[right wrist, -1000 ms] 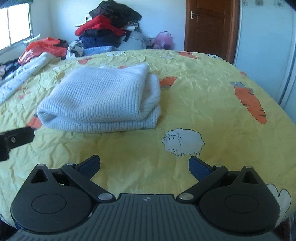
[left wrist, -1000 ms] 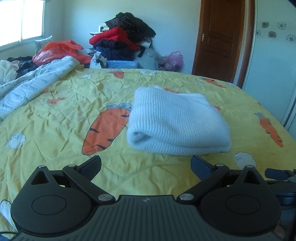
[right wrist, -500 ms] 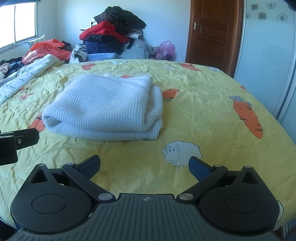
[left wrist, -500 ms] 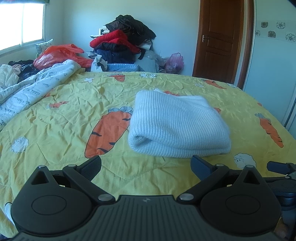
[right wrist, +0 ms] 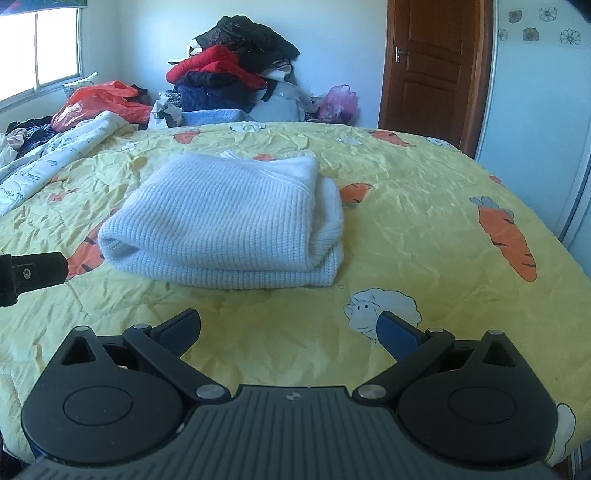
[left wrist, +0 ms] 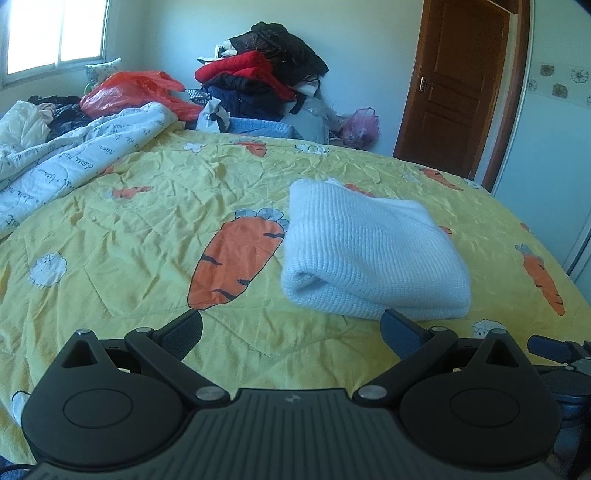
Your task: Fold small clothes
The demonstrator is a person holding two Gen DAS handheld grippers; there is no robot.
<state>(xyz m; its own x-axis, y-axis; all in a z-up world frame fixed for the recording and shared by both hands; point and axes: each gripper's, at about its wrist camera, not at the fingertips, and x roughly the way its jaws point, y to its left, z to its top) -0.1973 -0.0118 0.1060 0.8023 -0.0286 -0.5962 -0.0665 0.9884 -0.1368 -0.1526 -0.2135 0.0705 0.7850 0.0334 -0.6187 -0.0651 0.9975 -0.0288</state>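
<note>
A bed (left wrist: 122,236) fills the room ahead of the tongs, covered by a crumpled yellow spread printed with orange carrots and white sheep. Far to the left, a window (left wrist: 55,35) lets in bright daylight. Below it lie a white quilt with writing (left wrist: 74,162) and an orange plastic bag (left wrist: 129,94). Straight ahead, against the pale blue wall (left wrist: 369,55), rises a heap of dark and red clothes (left wrist: 258,77), with a pink bag (left wrist: 360,125) beside it. To the right stands a closed brown wooden door (left wrist: 461,88), then a white wardrobe panel with flower stickers (left wrist: 554,147).

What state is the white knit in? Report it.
Folded: the white knit lies doubled in stacked layers on the yellow bedspread.
</note>
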